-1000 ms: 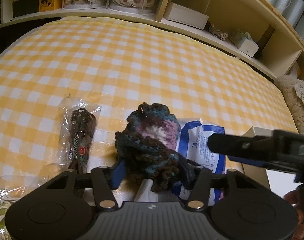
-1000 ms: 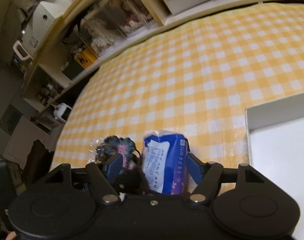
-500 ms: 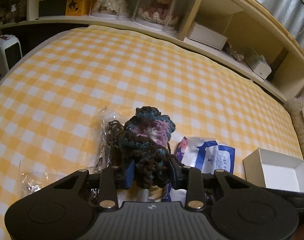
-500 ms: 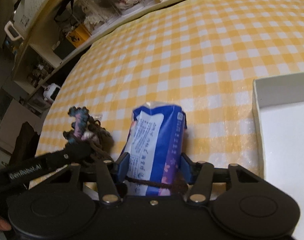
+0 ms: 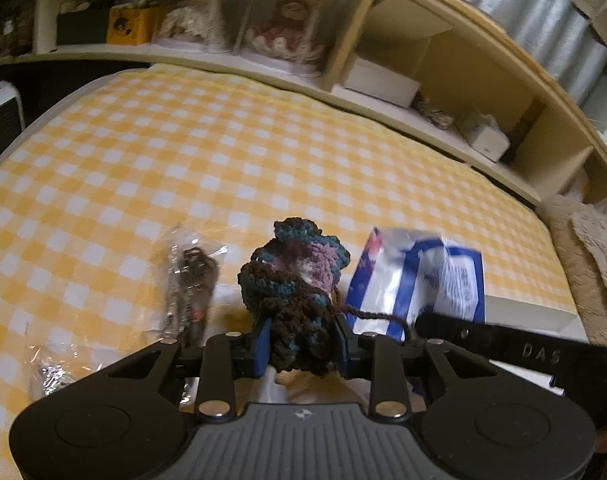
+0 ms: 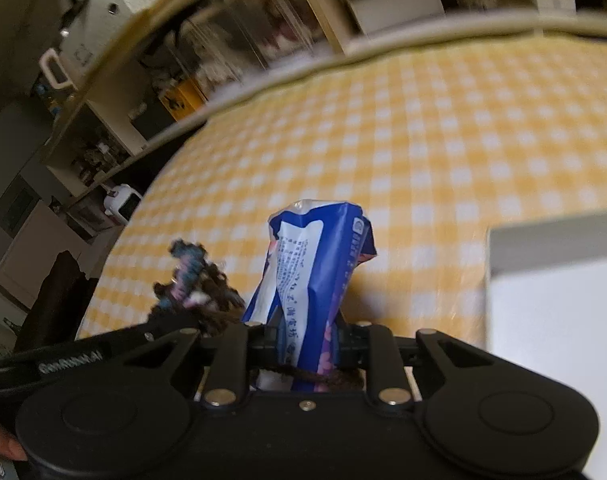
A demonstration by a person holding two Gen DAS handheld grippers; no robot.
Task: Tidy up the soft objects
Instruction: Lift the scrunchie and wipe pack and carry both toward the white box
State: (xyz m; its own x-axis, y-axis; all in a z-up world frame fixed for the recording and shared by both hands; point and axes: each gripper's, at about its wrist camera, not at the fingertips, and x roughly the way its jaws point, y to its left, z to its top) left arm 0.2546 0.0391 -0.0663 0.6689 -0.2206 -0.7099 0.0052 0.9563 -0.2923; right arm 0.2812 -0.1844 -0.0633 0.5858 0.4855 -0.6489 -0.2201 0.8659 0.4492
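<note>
Two soft things are getting picked up at once: left tongs (image 5: pixel 301 350) have just been closing and are squeezing the yarn ball (image 5: pixel 293 276), right tongs (image 6: pixel 307 346) have just been closing and are pinching the blue pack (image 6: pixel 315 264). Both are sitting just above the checked bed (image 5: pixel 223 160). Nothing's going into the white box (image 6: pixel 559 320) yet (bagged item (image 5: pixel 193 280) is waiting too). Lots of open bed ahead; box wall is close on the right, and a yarn strand (image 6: pixel 319 376) is trailing over the pack.
</note>
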